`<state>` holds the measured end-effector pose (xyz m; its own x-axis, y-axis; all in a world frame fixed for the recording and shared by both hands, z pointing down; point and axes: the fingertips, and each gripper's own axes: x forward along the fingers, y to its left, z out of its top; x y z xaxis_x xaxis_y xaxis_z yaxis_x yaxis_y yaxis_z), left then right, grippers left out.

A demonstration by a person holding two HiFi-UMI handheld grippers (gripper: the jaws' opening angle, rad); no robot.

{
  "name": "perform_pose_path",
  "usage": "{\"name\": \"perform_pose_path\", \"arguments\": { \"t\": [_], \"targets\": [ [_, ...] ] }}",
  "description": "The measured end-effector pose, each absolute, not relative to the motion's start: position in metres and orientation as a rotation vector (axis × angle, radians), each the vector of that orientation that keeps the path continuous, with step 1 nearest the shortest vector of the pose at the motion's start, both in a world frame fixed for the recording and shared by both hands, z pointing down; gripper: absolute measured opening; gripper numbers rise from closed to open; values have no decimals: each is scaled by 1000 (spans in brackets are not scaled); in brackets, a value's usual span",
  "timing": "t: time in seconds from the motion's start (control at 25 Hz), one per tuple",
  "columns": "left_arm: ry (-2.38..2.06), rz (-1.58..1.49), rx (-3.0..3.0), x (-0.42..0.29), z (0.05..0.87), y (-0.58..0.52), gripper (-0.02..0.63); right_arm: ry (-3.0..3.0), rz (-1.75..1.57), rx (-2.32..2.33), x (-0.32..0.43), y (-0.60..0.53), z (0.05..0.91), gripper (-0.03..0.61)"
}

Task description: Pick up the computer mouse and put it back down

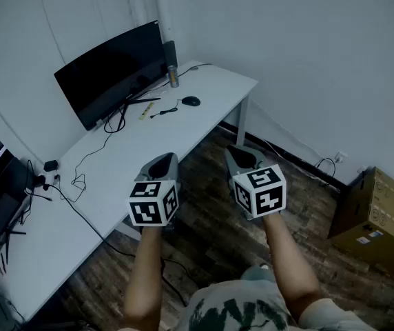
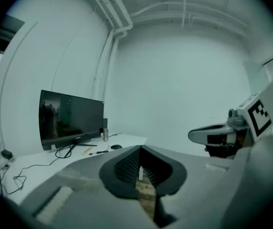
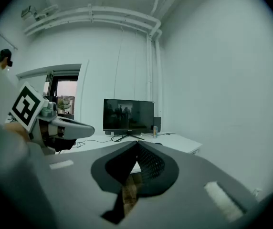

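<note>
A small black computer mouse (image 1: 191, 101) lies on the white desk (image 1: 218, 88) near its far right end, in front of the monitor. It shows tiny in the left gripper view (image 2: 116, 147) and in the right gripper view (image 3: 158, 143). My left gripper (image 1: 164, 160) (image 2: 140, 149) and right gripper (image 1: 244, 156) (image 3: 137, 144) hang side by side over the wooden floor, just off the desk's front edge and well short of the mouse. Each gripper's jaws meet at the tips with nothing between them.
A black monitor (image 1: 111, 71) stands at the back of the desk, with a can (image 1: 174, 76) and a dark speaker beside it. Cables (image 1: 80, 178) trail across the desk's left part. A cardboard box (image 1: 379, 219) sits on the floor at right.
</note>
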<state>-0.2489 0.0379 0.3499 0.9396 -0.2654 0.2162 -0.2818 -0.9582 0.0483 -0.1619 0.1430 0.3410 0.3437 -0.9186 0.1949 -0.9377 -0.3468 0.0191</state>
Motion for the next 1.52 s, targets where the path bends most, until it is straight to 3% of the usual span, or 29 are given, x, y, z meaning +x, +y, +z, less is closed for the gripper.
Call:
{"name": "perform_pose_path", "arguments": {
  "t": [0.28, 0.68, 1.52],
  "targets": [
    [-417, 283, 3024, -241, 351, 27, 2, -1731, 241, 2460, -159, 132, 347, 2],
    [-462, 339, 3029, -198, 358, 13, 3, -1796, 268, 2426, -117, 115, 353, 61],
    [-782, 338, 2928, -59, 357, -9, 3, -2147, 321, 2106, 39, 69, 362, 230]
  ]
}}
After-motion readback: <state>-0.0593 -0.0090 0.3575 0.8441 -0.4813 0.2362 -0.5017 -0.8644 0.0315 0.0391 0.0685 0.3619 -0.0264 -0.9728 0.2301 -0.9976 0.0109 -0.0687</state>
